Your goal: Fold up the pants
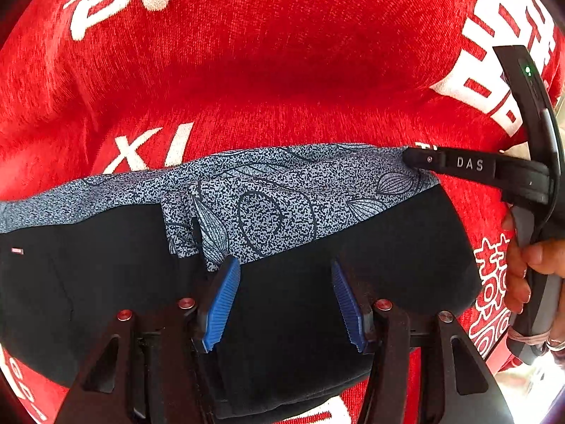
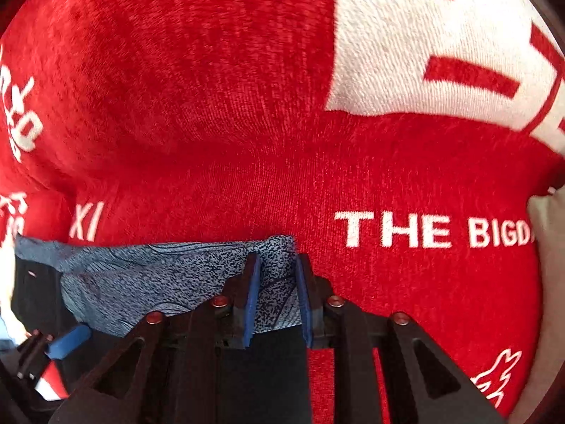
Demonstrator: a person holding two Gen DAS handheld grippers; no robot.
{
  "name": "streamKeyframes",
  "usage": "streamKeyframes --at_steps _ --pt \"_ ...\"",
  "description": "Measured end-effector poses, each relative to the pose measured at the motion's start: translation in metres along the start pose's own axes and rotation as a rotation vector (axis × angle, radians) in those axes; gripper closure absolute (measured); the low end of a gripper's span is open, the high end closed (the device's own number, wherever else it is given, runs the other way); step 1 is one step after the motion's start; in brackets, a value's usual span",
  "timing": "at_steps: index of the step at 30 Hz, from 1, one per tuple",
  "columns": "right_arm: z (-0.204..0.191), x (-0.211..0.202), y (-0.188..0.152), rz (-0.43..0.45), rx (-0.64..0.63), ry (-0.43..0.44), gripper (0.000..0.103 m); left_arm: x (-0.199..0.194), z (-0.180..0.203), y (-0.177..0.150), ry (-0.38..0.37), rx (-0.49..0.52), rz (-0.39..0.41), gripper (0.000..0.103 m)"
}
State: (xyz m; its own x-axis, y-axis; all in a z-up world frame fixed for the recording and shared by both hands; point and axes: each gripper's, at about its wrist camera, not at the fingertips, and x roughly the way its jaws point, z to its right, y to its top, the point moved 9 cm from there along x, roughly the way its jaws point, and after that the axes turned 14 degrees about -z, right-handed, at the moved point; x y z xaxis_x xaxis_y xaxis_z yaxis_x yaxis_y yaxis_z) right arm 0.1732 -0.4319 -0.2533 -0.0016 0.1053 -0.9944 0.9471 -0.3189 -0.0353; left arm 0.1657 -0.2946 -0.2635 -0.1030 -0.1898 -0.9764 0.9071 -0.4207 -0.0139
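The left tool (image 1: 286, 296) hung with its blue pads well apart over the dark pants (image 1: 106, 282), gripping nothing. The pants lay on a red printed blanket (image 1: 282, 70), their speckled blue lining (image 1: 268, 190) turned out along the far edge. The right tool (image 2: 277, 293), jaws narrowed, straddled that lining's corner, probably to draw it over for a fold; whether the pads pinched it was unclear.

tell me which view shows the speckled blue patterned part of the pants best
The left wrist view: the patterned fabric spreads across the frame above the black pants, edges and leaf print clear. The right wrist view shows less, lower left, with the right gripper covering its right end.
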Motion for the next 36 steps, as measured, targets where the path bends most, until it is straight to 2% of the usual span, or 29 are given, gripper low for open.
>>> streamKeyframes --at_steps 2,7,10,11,17,24,25,26,27,30,36 --pt "0.002 -0.002 0.000 -0.001 0.013 -0.010 0.074 -0.001 -0.001 -0.001 -0.015 0.008 0.002 0.046" --pt "0.012 -0.024 -0.020 0.011 0.075 0.042 0.069 -0.002 -0.004 -0.004 -0.046 -0.001 0.003 0.046" --pt "0.012 -0.037 -0.043 0.020 0.068 0.041 0.053 -0.001 -0.002 -0.004 -0.034 -0.009 0.004 0.046" --pt "0.012 -0.040 -0.051 0.022 0.063 0.037 0.052 -0.001 -0.001 -0.004 -0.030 -0.011 0.005 0.046" --pt "0.004 -0.052 -0.093 0.009 0.050 0.044 0.051 0.001 0.001 -0.003 -0.019 -0.011 0.008 0.046" --pt "-0.003 -0.059 -0.104 0.021 0.054 0.069 0.051 -0.003 0.001 -0.004 -0.025 -0.041 0.003 0.045" --pt "-0.005 -0.060 -0.104 0.027 0.054 0.076 0.051 -0.005 0.001 -0.004 -0.030 -0.048 0.003 0.039" --pt "-0.007 -0.062 -0.106 0.031 0.052 0.079 0.051 -0.009 0.002 -0.004 -0.030 -0.058 0.011 0.026" --pt "-0.008 -0.063 -0.106 0.036 0.050 0.082 0.051 -0.015 0.001 -0.003 -0.017 -0.065 0.031 0.022" --pt "-0.010 -0.064 -0.106 0.037 0.046 0.090 0.051 -0.028 0.004 -0.004 0.005 -0.048 0.068 0.021" --pt "-0.013 -0.054 -0.111 0.024 0.030 0.076 0.051 -0.009 -0.014 -0.018 0.121 -0.069 0.002 0.021"
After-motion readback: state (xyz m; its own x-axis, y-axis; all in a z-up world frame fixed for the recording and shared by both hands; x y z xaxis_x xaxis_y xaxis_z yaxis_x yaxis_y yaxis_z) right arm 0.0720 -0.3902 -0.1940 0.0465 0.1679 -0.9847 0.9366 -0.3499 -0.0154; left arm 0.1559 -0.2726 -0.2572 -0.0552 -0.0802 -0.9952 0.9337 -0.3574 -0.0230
